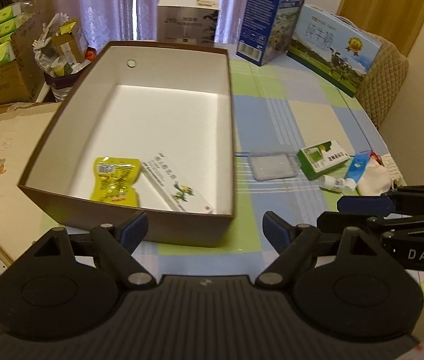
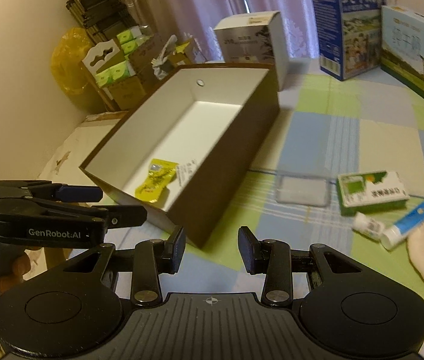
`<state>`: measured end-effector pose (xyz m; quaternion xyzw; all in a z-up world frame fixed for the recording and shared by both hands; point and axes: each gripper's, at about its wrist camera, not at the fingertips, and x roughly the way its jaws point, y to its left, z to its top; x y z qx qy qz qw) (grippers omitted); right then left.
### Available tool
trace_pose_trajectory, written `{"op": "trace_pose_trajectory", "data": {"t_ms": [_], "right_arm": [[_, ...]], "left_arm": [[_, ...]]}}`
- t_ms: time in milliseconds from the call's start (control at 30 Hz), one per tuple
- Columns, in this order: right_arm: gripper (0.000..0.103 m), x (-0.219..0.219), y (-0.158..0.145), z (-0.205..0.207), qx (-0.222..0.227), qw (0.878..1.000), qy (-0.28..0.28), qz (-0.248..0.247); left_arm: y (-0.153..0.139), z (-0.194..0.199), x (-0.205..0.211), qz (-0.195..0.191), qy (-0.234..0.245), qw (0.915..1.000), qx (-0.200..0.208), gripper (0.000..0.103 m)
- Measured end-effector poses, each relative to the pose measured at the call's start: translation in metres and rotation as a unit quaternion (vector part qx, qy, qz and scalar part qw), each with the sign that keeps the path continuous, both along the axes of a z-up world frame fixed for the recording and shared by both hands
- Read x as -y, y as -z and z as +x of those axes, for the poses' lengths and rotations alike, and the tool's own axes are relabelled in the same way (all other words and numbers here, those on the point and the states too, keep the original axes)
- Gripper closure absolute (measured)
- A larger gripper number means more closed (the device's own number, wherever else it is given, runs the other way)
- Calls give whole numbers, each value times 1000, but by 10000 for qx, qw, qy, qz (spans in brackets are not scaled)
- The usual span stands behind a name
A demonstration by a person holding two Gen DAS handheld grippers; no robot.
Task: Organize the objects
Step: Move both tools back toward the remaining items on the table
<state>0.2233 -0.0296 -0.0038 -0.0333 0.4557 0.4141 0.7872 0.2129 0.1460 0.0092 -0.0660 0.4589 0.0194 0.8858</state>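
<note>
Brown-walled, white-lined open cardboard box (image 1: 163, 111) is holding a yellow sachet (image 1: 115, 180) beyond the wide-open, empty left gripper (image 1: 204, 229), while the right wrist view is showing the right gripper (image 2: 212, 247) gaping empty near a green-and-white carton (image 2: 372, 193).

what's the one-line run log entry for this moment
left gripper: open, empty | right gripper: open, empty | brown box: yellow packet inside | green carton: on table

An open brown box (image 1: 139, 228) holds a yellow packet (image 1: 115, 180) and white carton (image 1: 178, 183); right of it lie a green carton (image 1: 321, 157), tubes (image 1: 354, 169) and a clear case (image 1: 272, 166).
</note>
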Motion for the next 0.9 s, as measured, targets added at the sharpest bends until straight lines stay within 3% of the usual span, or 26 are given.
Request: {"op": "trace_pose_trajectory", "data": {"t_ms": [900], "right_arm": [[67, 136, 18, 31, -430, 9968, 627, -230]], "left_arm": [[25, 22, 123, -51, 441, 9984, -360, 22]]}}
